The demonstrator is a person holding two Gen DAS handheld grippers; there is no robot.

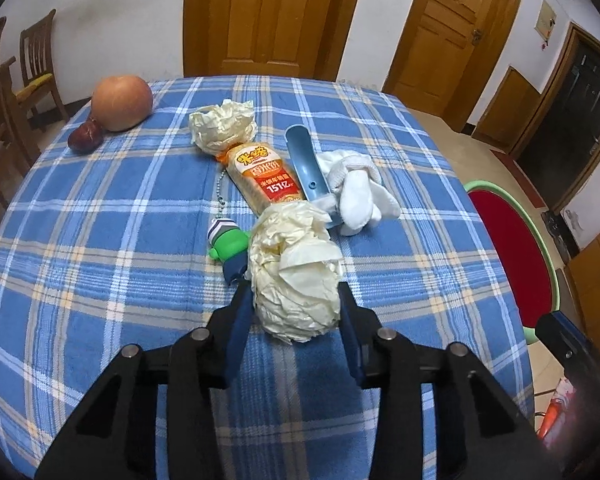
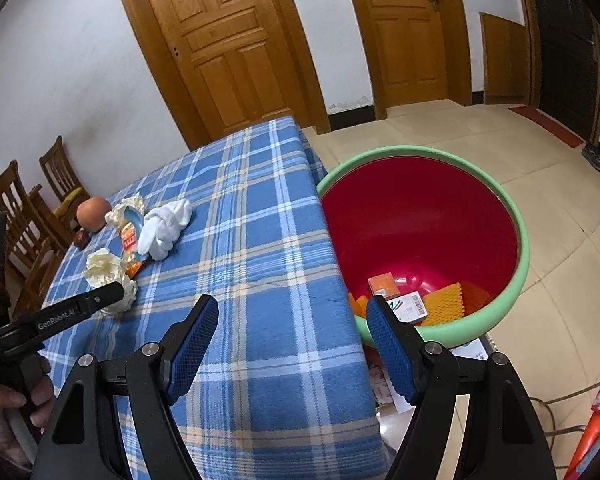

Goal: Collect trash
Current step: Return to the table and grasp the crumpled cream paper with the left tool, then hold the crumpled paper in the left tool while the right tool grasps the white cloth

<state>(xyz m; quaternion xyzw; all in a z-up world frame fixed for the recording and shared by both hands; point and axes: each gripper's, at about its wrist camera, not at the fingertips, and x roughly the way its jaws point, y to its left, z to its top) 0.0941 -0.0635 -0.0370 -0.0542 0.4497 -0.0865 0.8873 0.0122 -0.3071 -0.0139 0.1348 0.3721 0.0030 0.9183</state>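
Checked tablecloth [image 1: 100,240]: left gripper [image 1: 296,300] clenches crumpled paper [image 1: 296,280], half-hiding a toy [image 1: 228,242]; right gripper [image 2: 288,312] released.

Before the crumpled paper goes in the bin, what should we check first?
1. Crumpled paper ball sits between the left gripper's jaws: ok.
2. Jaws squeezing it firmly: cannot tell; both pads look against its sides, but the grip is unproven.
3. Green toy keychain clear of the jaws: not ok; it touches the left fingertip and could get dragged.
4. Bin open and has room: ok; only a few boxes at the bottom.
5. Right gripper empty and out of the way: ok; jaws open over the table edge.
6. Other trash left: second paper ball and snack wrapper remain on the table.
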